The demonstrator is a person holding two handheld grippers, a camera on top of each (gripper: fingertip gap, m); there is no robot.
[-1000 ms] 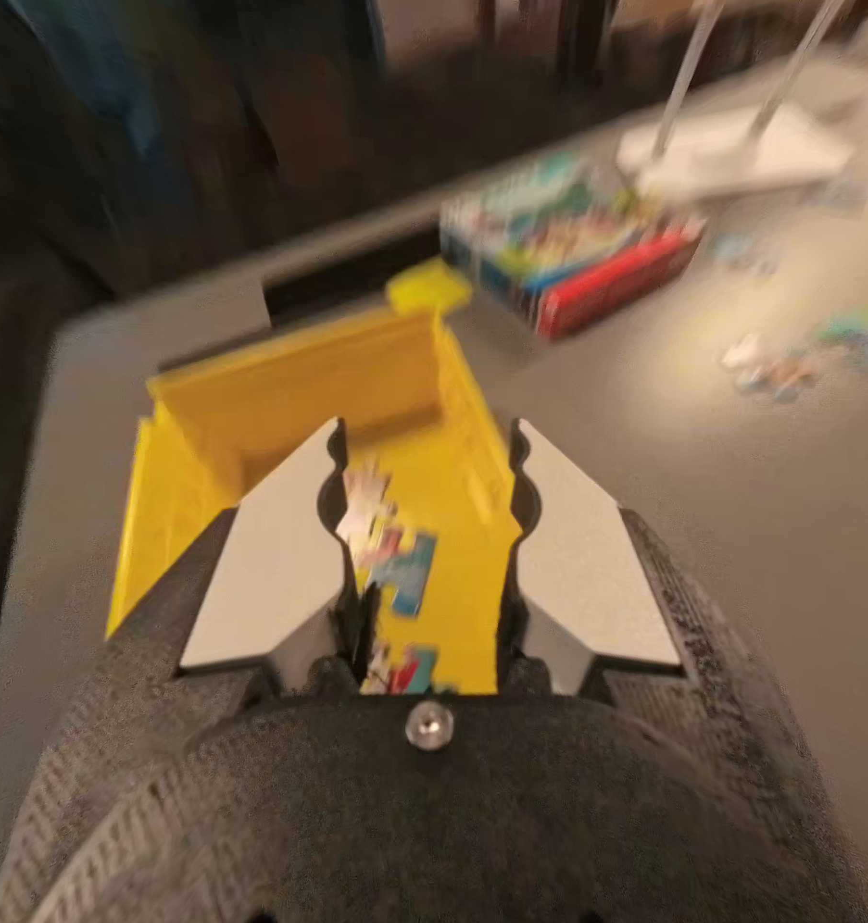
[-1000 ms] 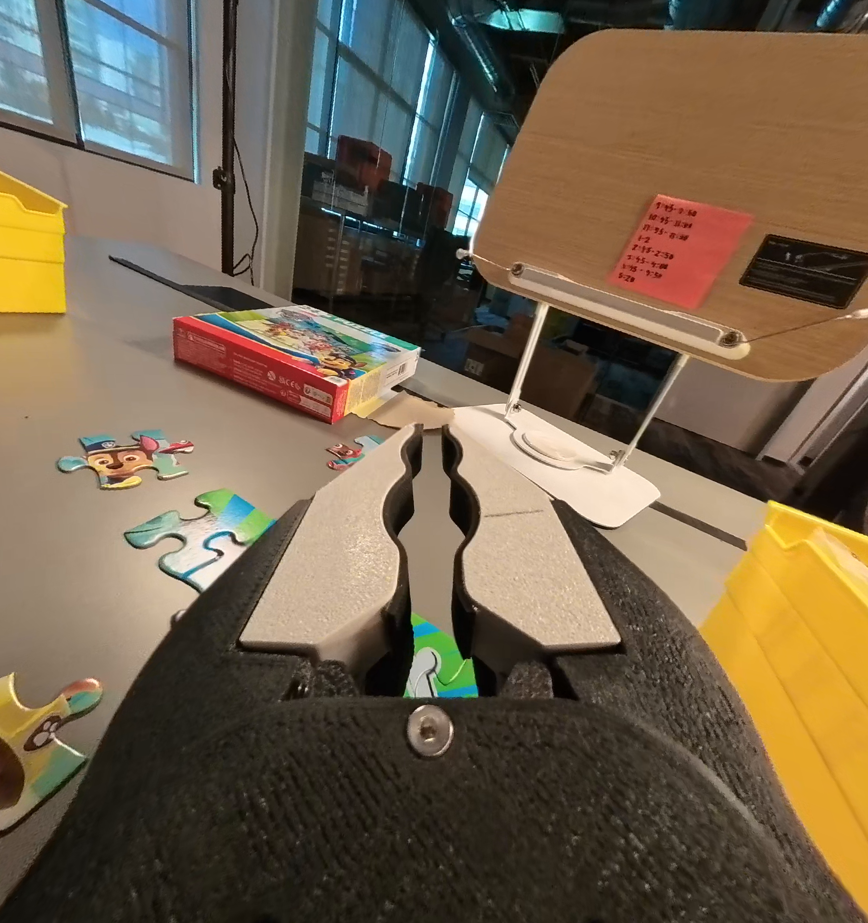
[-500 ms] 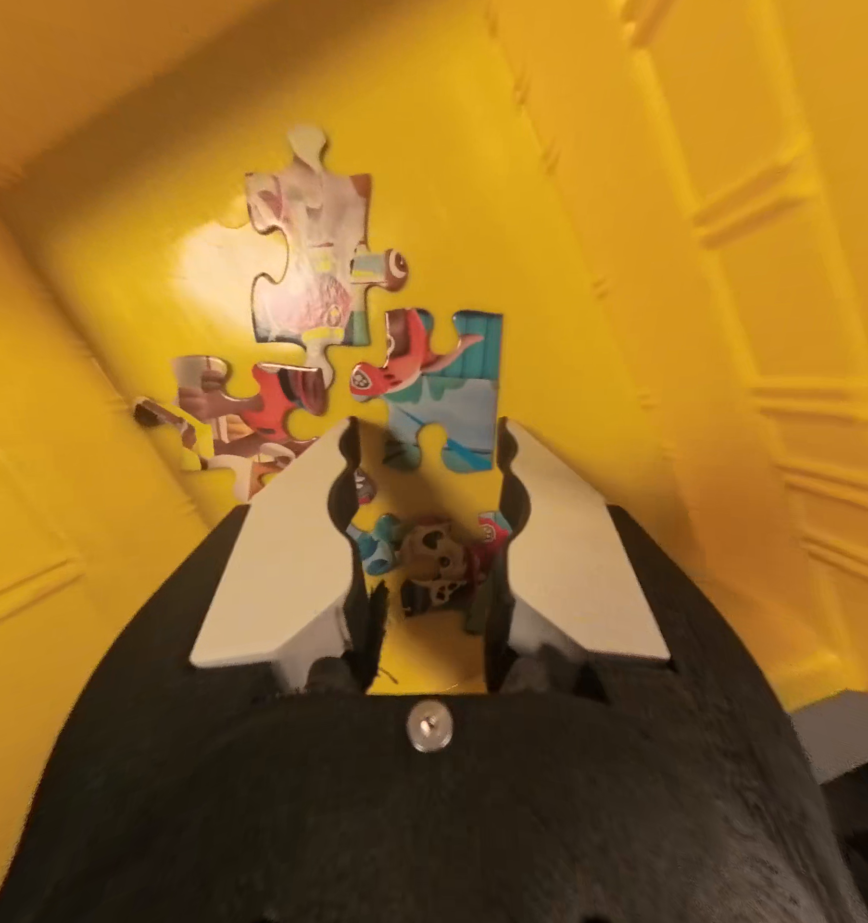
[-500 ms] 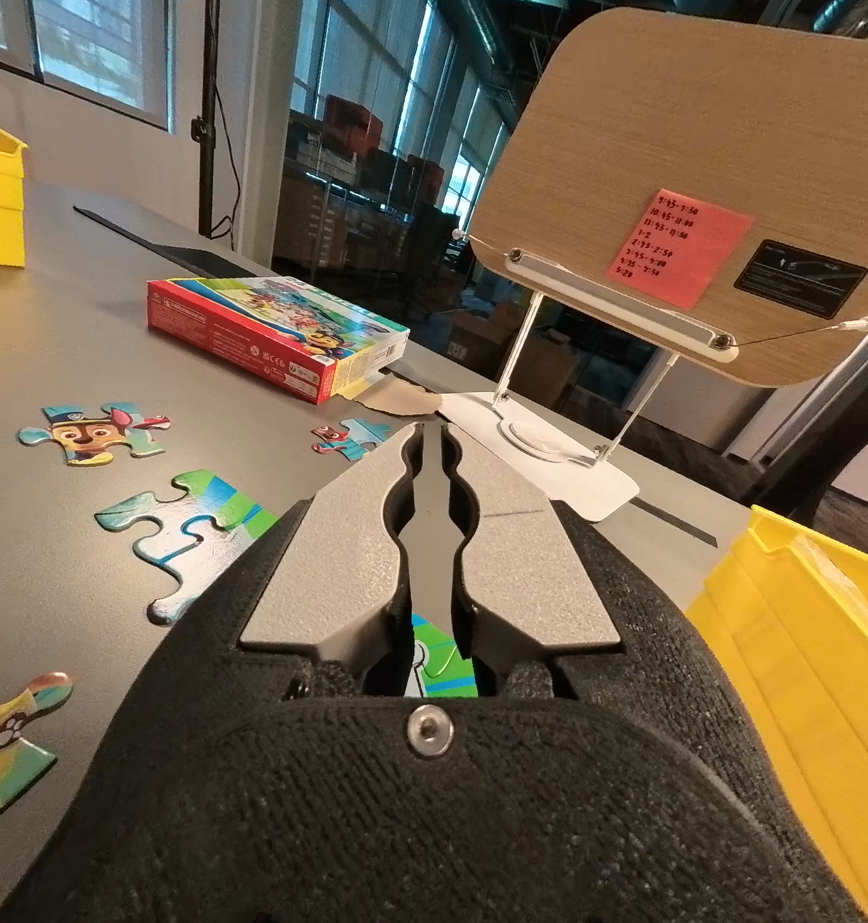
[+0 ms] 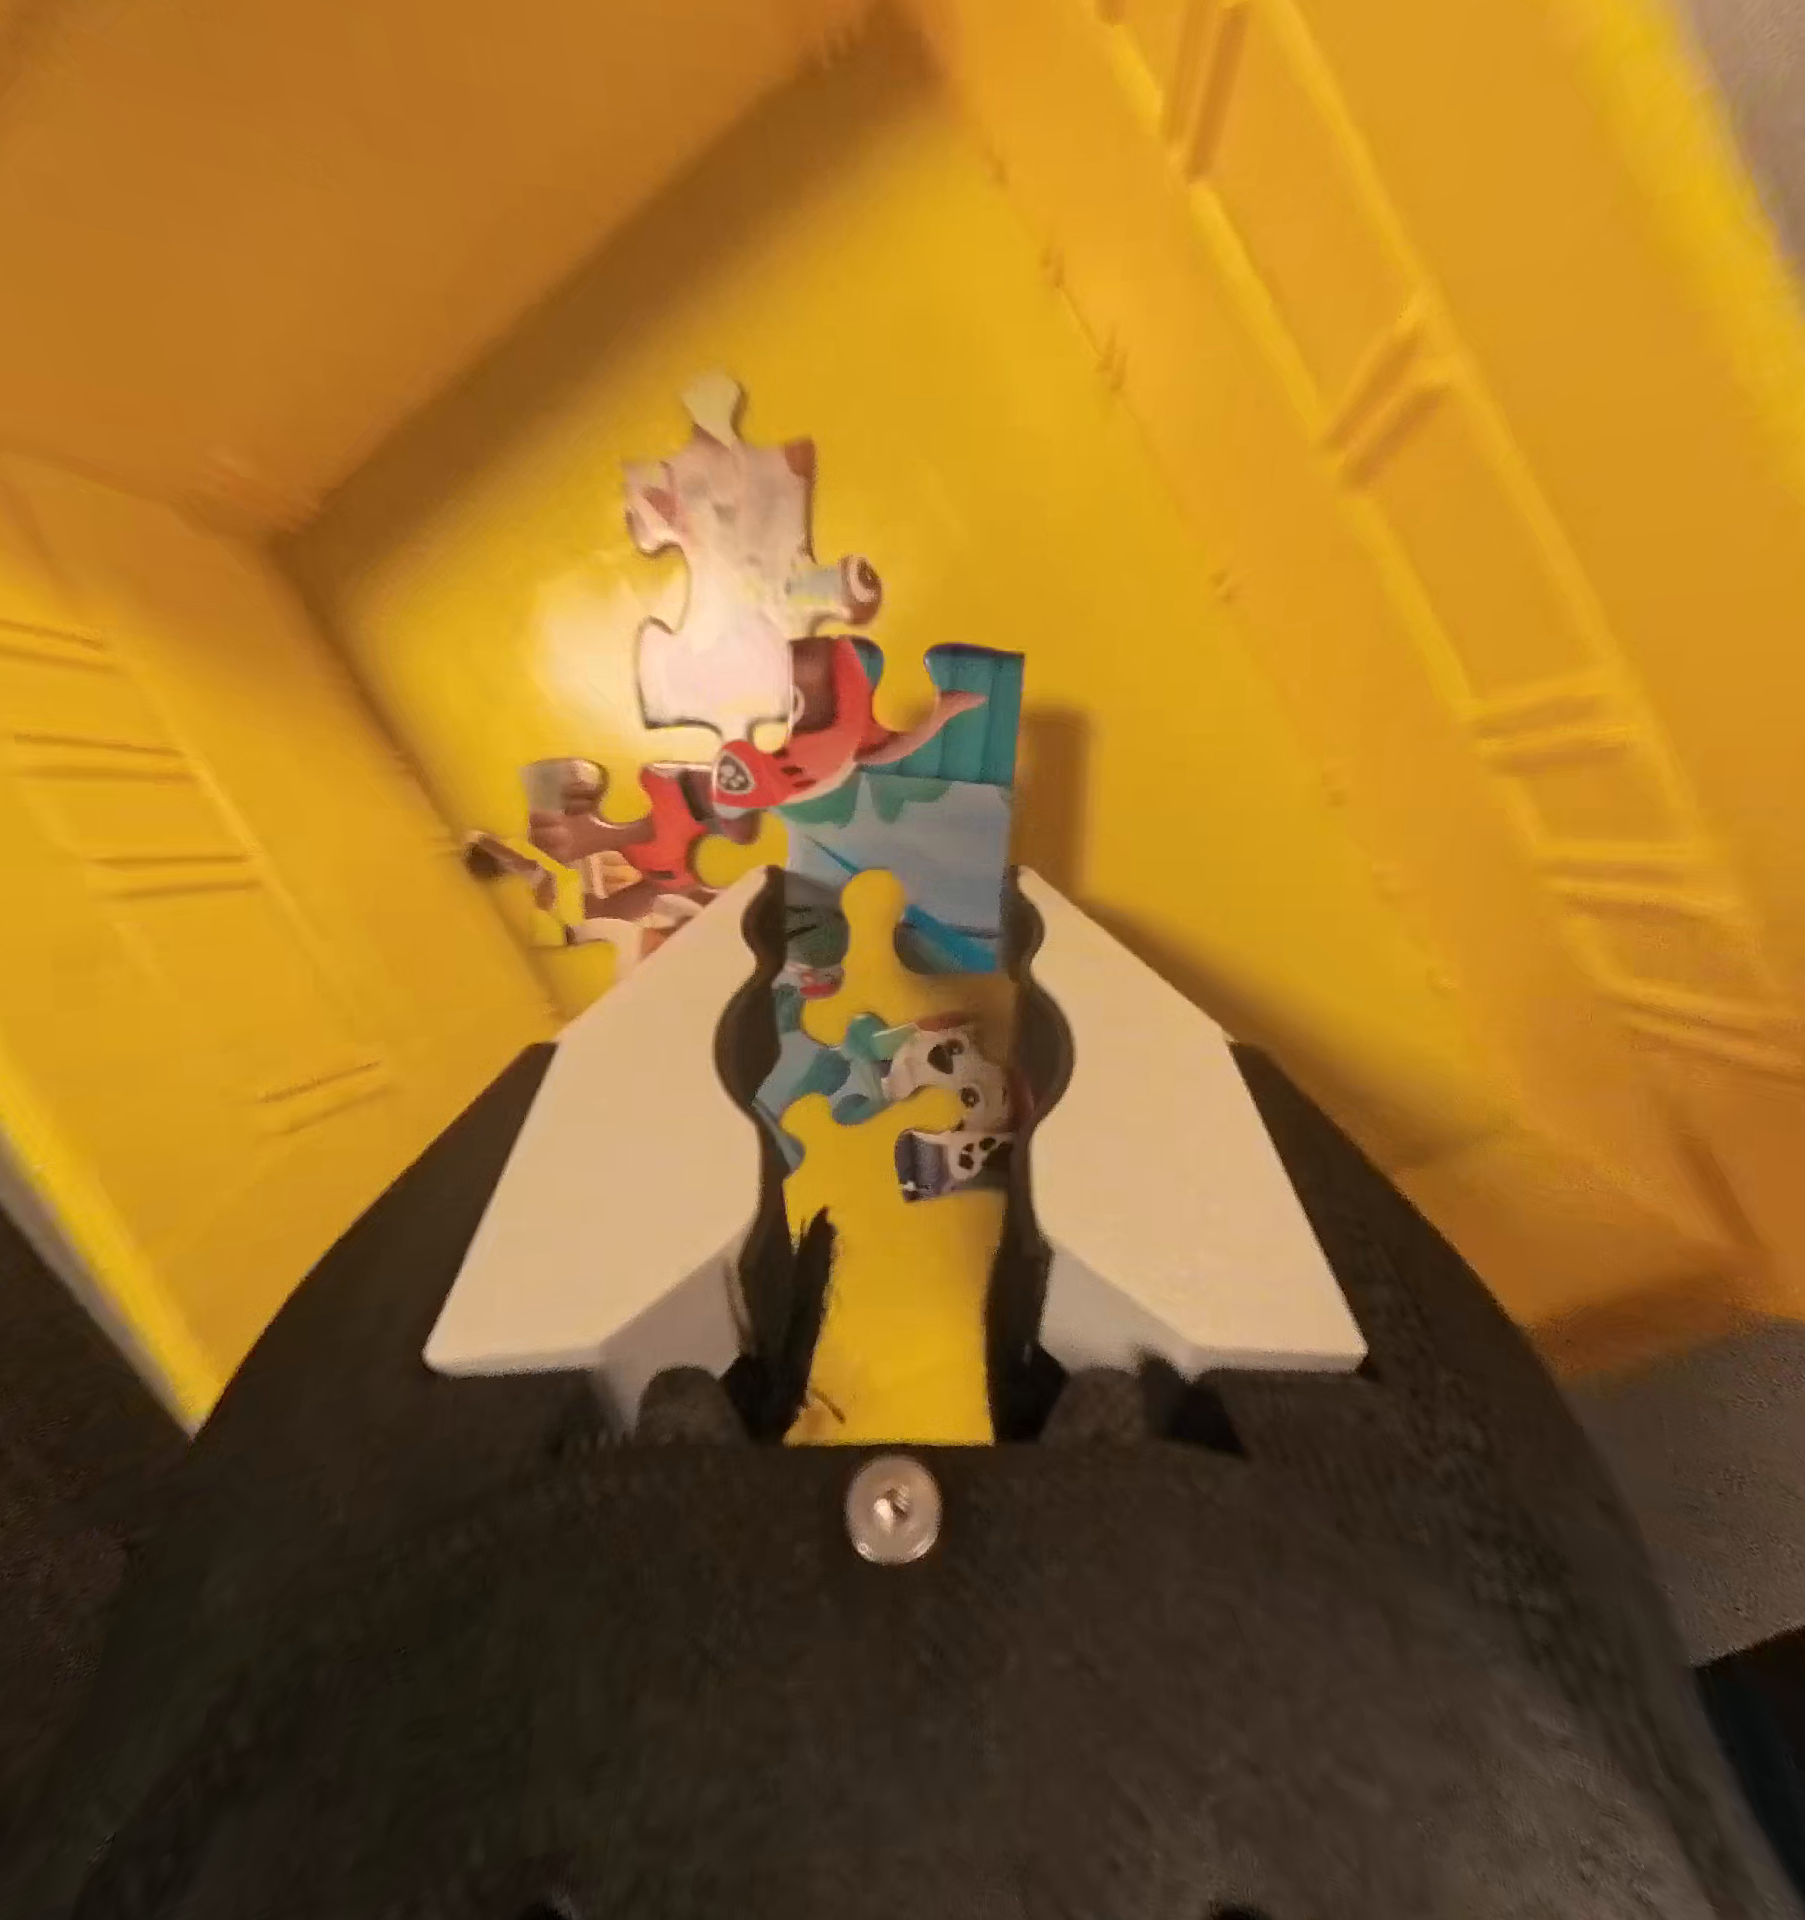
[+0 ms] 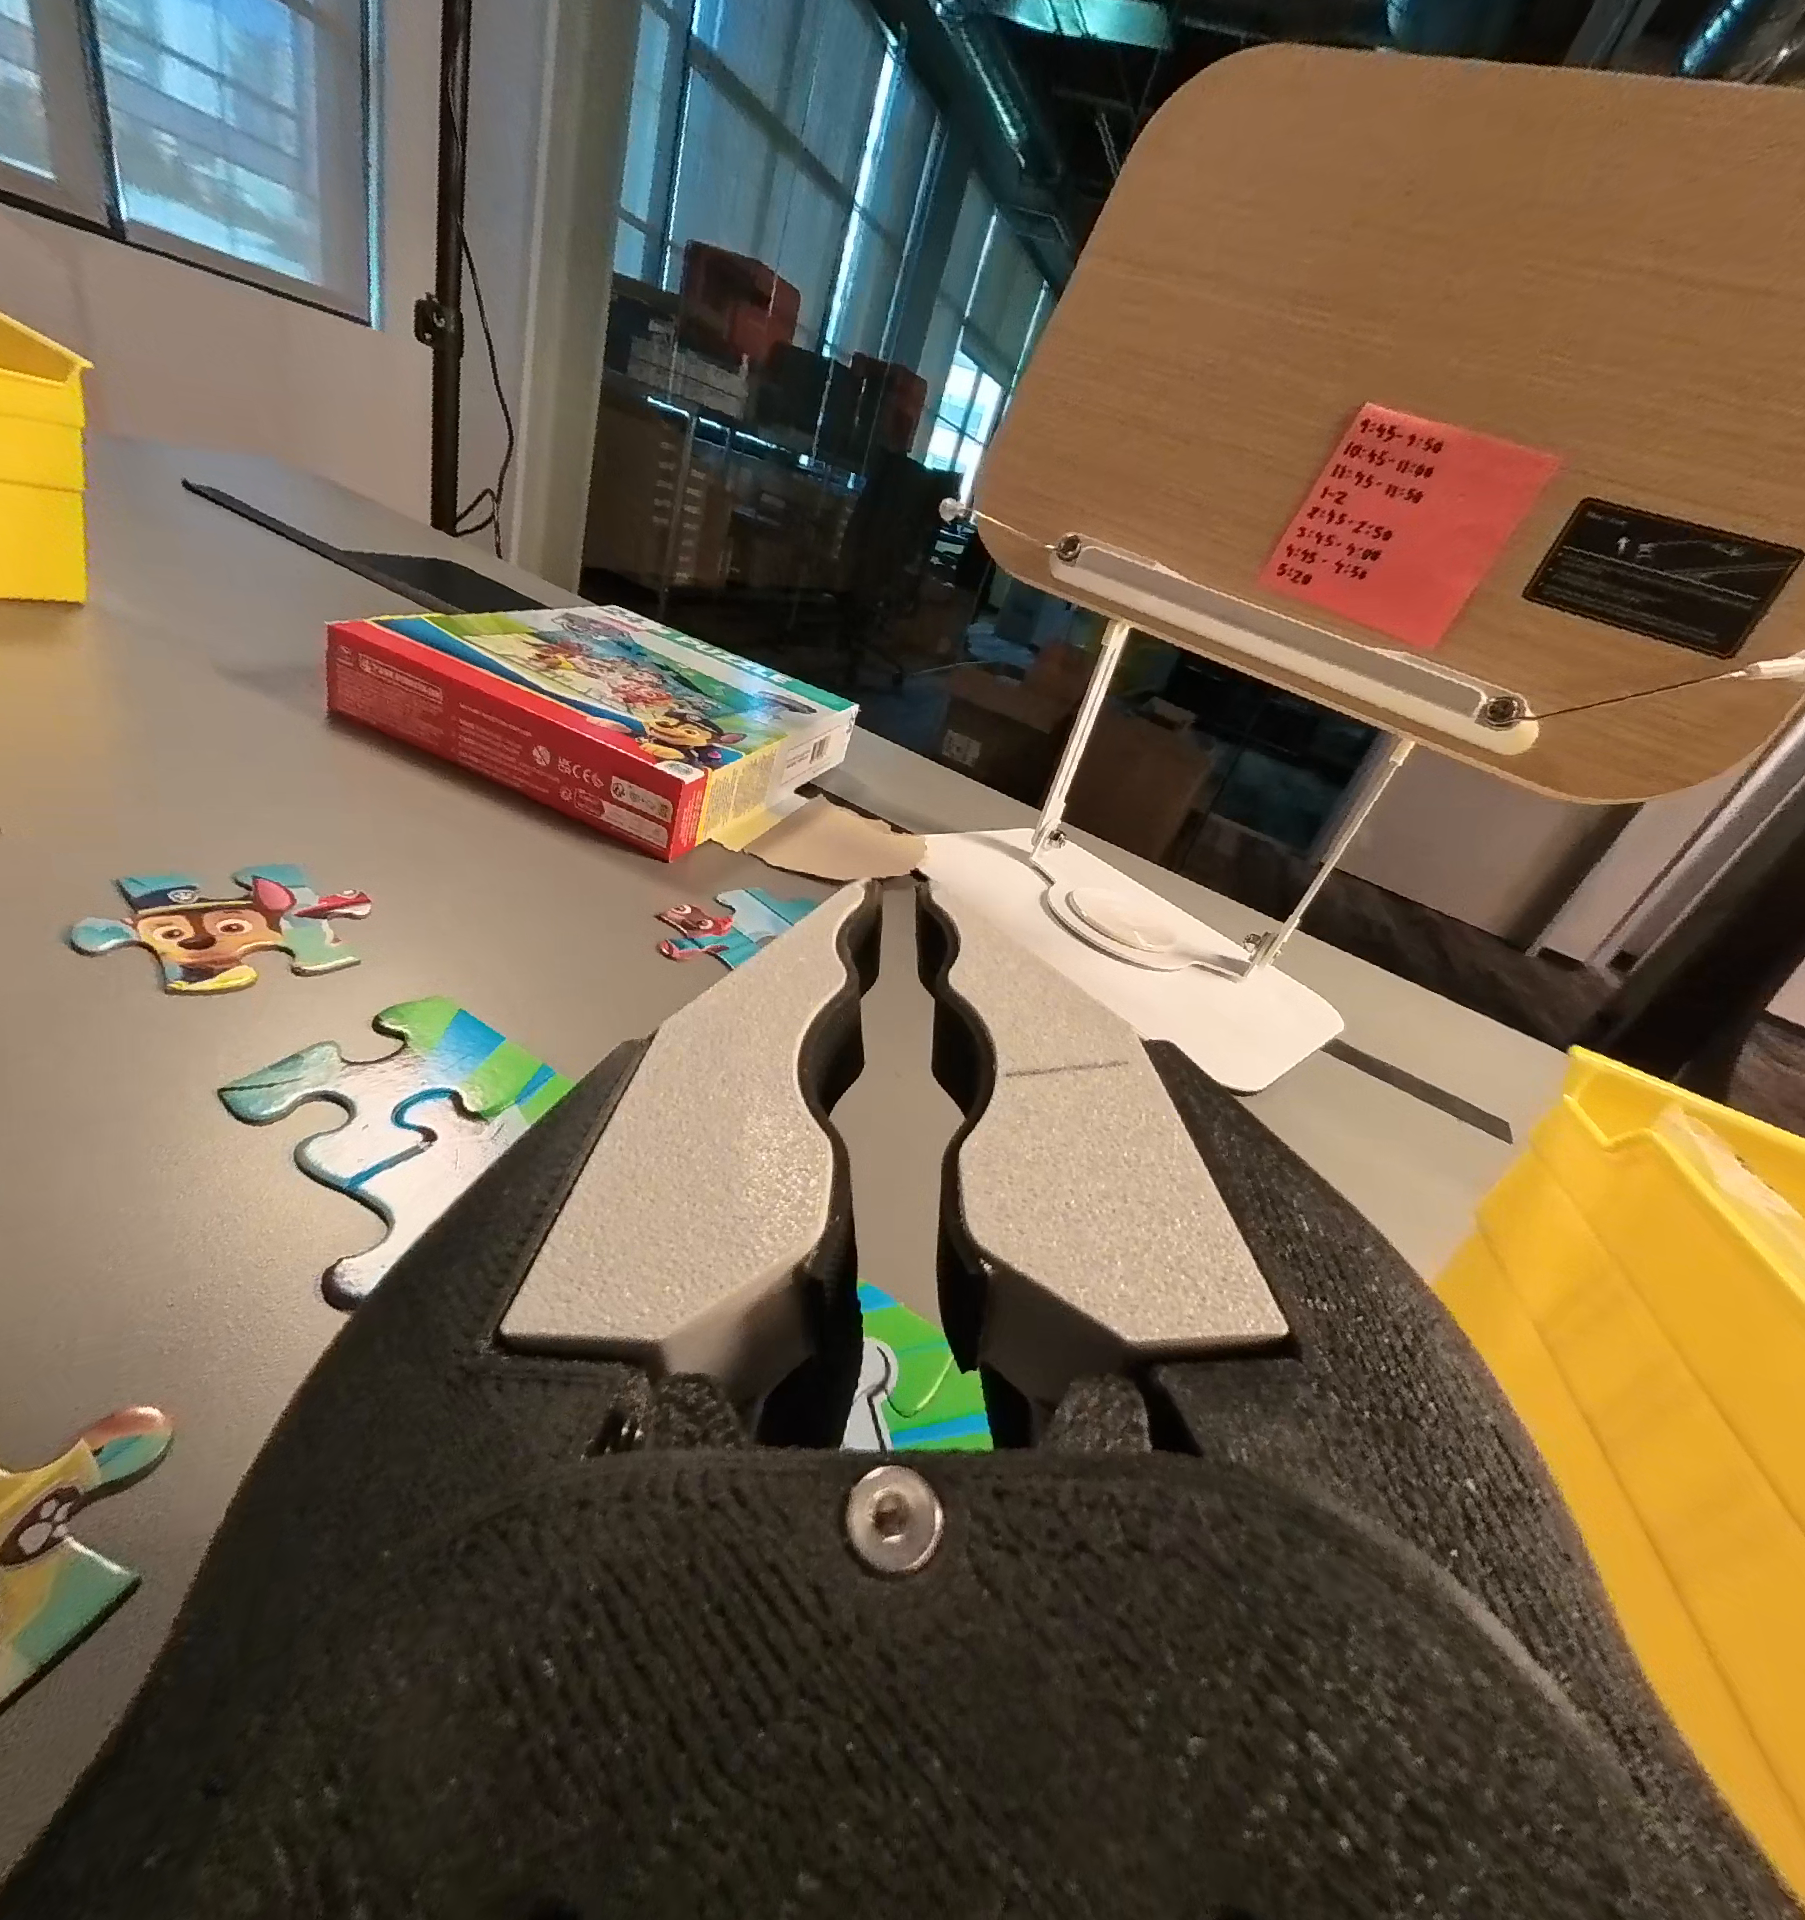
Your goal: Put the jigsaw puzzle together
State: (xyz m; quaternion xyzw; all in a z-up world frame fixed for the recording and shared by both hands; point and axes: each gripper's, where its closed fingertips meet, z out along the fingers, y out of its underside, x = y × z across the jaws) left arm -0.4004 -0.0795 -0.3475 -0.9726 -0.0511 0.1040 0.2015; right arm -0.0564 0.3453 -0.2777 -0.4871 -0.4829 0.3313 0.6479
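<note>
My left gripper (image 5: 896,883) reaches down into a yellow bin (image 5: 1293,520). Its fingers are closed on the two sides of a blue and teal puzzle piece with a red dog (image 5: 919,821). That piece overlaps its neighbours and casts a shadow on its right. A pale piece (image 5: 732,582), a red and brown piece (image 5: 617,842) and a piece with a spotted dog (image 5: 929,1081) lie on the bin floor. My right gripper (image 6: 898,888) hovers low over the grey table (image 6: 202,727). Its fingers are nearly together and I see nothing between the tips.
On the table lie a red puzzle box (image 6: 565,717), a dog-face piece (image 6: 212,930), a green and blue piece (image 6: 399,1101), a small piece (image 6: 732,920) and a yellow piece (image 6: 15,1538). A wooden book stand (image 6: 1449,364) is ahead. Yellow bins are at the right (image 6: 1687,1403) and far left (image 6: 4,468). Some 55 centimeters of space lies between my two pairs of fingers.
My left gripper went from above the table down into the yellow bin, and its jaws narrowed onto the blue piece, which now looks raised. My right gripper only drifted slightly and stayed closed.
</note>
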